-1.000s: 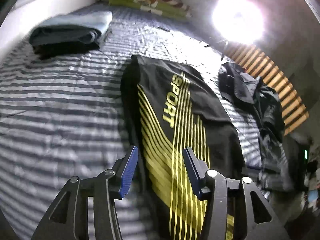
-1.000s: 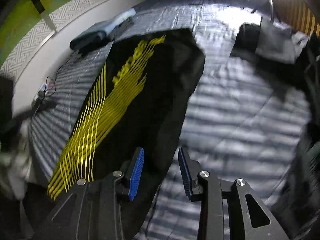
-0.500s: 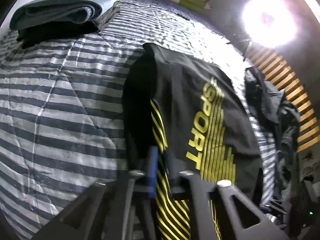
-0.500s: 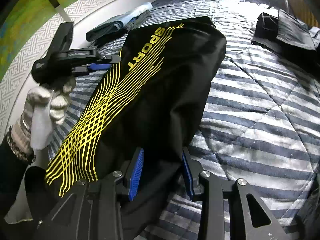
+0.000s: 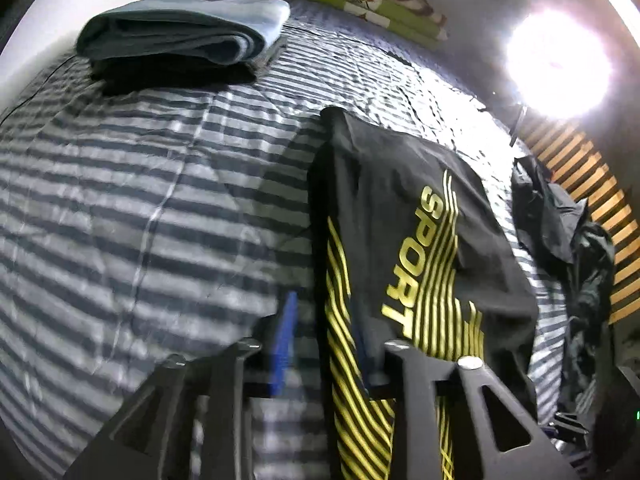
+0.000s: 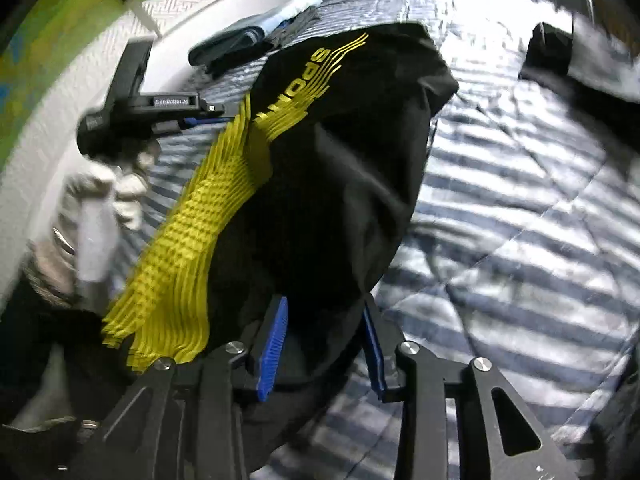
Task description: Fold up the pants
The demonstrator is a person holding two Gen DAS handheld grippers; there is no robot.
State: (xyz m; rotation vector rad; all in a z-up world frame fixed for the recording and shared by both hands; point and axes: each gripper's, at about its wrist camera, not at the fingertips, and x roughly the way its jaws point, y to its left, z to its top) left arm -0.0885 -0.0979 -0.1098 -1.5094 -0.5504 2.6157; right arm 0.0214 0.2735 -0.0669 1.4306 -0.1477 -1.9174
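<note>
Both tools straddle black pants [image 5: 404, 216] (blurred), left tool [image 5: 324, 344] and right tool [image 6: 324, 344] grip unclear.

The pants [image 5: 404, 216] lie spread along the middle of the bed [image 5: 140, 208]. A pile of folded clothes [image 5: 180, 48] sits on the bed behind them and to the left, near the wall [image 6: 52, 128]. Another heap of clothes [image 5: 560, 232] lies to the right of the pants, by the bed's edge. The left gripper [image 5: 324, 344] is at the pants' left edge, the right gripper [image 6: 324, 344] at their near end.
</note>
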